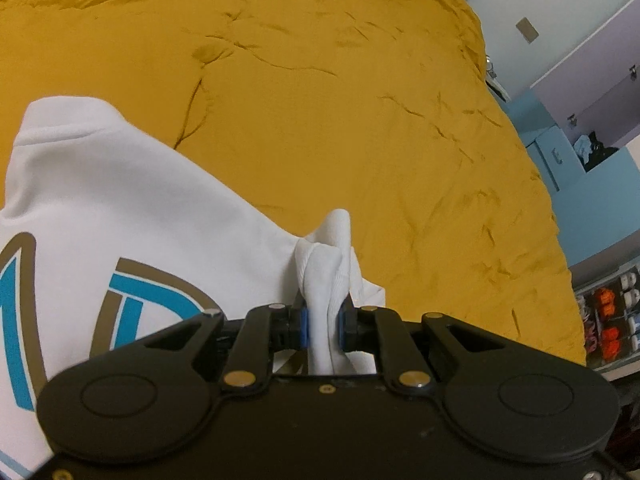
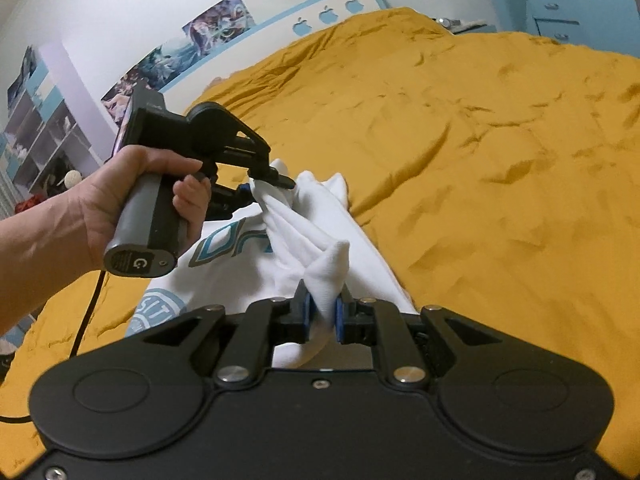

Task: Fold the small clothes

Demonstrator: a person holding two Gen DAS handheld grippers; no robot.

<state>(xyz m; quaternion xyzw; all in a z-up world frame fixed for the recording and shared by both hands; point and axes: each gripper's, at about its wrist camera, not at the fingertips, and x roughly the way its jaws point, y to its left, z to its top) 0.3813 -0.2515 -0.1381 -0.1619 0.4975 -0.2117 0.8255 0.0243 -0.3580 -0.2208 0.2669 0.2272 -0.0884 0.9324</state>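
Here, left gripper (image 1: 323, 326) and right gripper (image 2: 322, 318) angled downward, each pinching the white shirt (image 1: 120, 208)

The left wrist camera sits just behind the left gripper (image 1: 323, 328), looking steeply down along its fingers, close to the white T-shirt (image 1: 120, 208) and mustard bedspread (image 1: 360, 120). The right wrist camera looks along the right gripper (image 2: 322, 314) at a shallower angle, sharing both and catching the left hand (image 2: 132, 200).

Bed under wrinkled mustard cover (image 2: 500, 152), white printed shirt (image 2: 224, 276) lying on it
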